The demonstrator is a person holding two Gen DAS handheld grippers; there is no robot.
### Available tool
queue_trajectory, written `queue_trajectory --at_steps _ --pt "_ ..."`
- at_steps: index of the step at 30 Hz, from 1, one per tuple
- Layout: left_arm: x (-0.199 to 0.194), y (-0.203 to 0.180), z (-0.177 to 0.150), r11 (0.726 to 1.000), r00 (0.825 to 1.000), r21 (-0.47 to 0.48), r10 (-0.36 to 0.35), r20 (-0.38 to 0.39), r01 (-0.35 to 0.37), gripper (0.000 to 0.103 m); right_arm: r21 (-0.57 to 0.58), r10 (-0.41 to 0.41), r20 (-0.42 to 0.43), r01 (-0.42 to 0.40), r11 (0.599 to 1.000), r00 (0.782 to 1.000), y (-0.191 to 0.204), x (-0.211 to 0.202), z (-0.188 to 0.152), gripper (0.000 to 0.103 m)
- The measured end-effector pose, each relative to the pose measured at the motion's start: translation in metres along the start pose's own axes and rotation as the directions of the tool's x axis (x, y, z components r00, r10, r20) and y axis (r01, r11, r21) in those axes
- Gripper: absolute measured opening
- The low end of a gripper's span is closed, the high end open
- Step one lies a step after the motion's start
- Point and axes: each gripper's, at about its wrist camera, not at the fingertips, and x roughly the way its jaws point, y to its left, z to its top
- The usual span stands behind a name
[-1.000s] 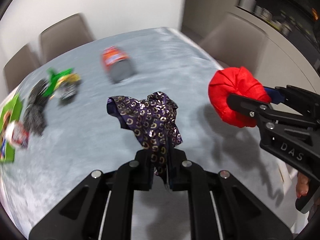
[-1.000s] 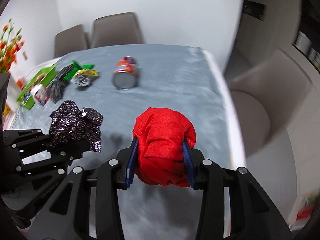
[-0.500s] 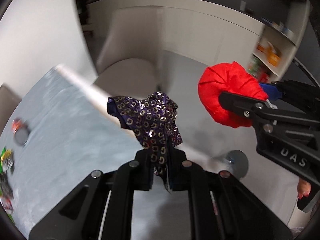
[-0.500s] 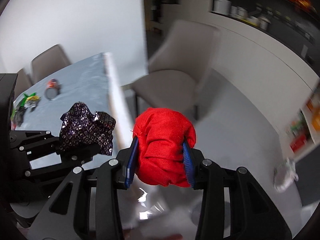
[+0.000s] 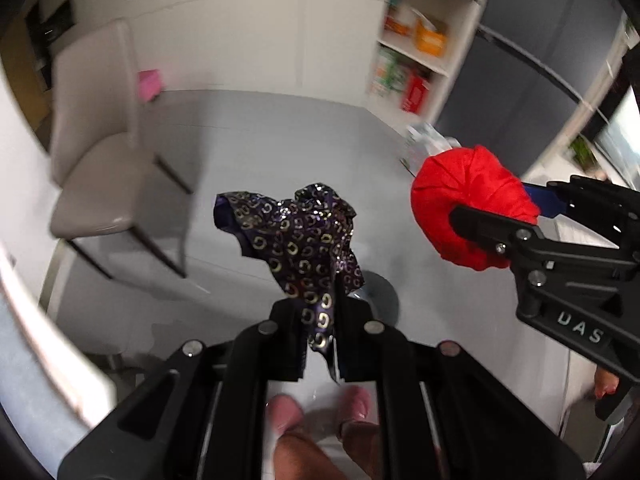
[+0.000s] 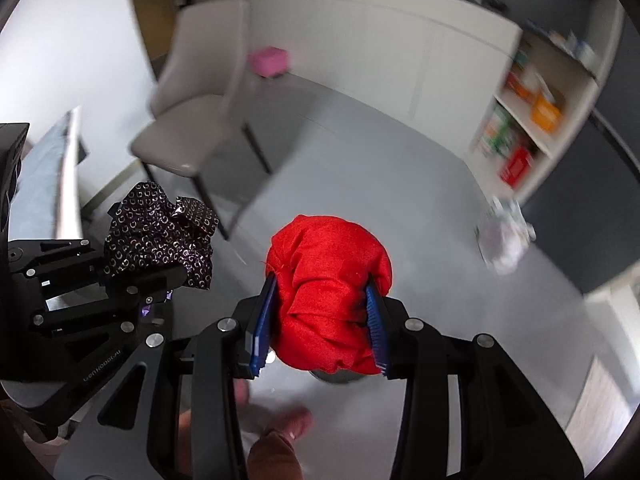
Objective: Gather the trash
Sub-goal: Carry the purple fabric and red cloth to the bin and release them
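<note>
While crinkly foil wrapper (image 5: 296,236) dangles, red cloth ball (image 6: 328,296) bulges.

Readable only: raised letters "DAS" on the right gripper (image 5: 496,236) body at four o'clock in the left wrist view.

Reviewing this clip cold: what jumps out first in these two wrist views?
The red cloth bundle, clamped between the right gripper's blue pads, dominates mid-frame. Beside it, the left gripper pinches a crumpled dark wrapper with gold rings. Both hang above grey floor, a beige chair behind.
</note>
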Motion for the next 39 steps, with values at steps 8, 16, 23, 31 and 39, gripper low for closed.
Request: queue_trajectory --at_steps 8,16,23,31,39 --pt "0.092 -0.039 -0.013 0.993 0.993 0.101 -0.057 -0.105 0.068 0.011 0.171 -0.037 -0.088 0.052 0.984 0.995 -0.071 0.073 -0.059 0.039" --pt "0.199 -0.044 -0.043 0.982 0.981 0.157 -0.073 -0.178 0.102 0.011 0.208 -0.014 -0.148 0.045 0.977 0.989 -0.089 0.171 -0.106 0.042" --pt "0.27 -0.042 -0.064 0.975 0.977 0.193 -0.067 -0.204 0.108 0.011 0.207 0.012 -0.141 0.017 0.978 0.99 -0.089 0.239 -0.134 0.05" --pt "0.299 -0.051 -0.074 0.969 0.97 0.205 -0.087 -0.229 0.135 0.014 0.225 -0.016 -0.144 0.048 0.973 0.989 -0.096 0.246 -0.149 0.059" --pt "0.297 -0.064 -0.07 0.966 0.973 0.212 -0.103 -0.208 0.147 0.064 0.237 -0.051 -0.164 0.09 0.967 0.985 -0.109 0.232 -0.157 0.059"
